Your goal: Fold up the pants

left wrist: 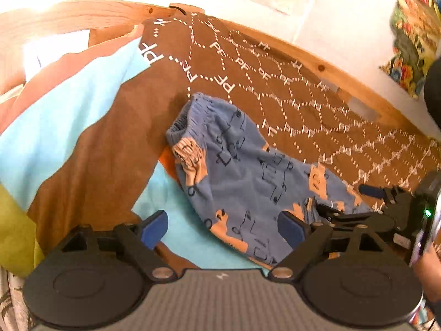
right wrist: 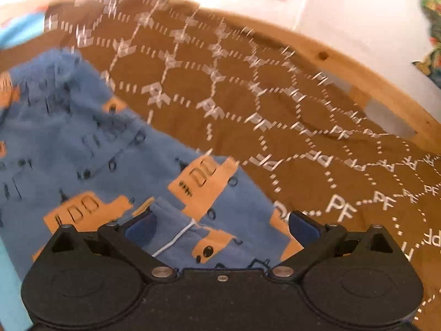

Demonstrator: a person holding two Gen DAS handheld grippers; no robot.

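Note:
Small blue pants (left wrist: 242,171) printed with orange trucks lie on a brown patterned blanket (left wrist: 289,104), waistband toward the far left, legs running to the near right. My left gripper (left wrist: 223,227) hovers open over the near edge of the pants, nothing between its blue pads. In the left wrist view my right gripper (left wrist: 350,201) stands open at the leg end on the right. The right wrist view is blurred: the pants (right wrist: 91,149) fill its left half, and the right gripper (right wrist: 222,227) stands open above the leg hems with its pads off the cloth.
The blanket has light blue (left wrist: 69,115), rust and green patches on the left. A wooden bed rail (left wrist: 330,74) runs along the far edge, with a white wall behind. A floral cloth (left wrist: 410,35) hangs at the far right. A hand (left wrist: 428,270) shows at the right edge.

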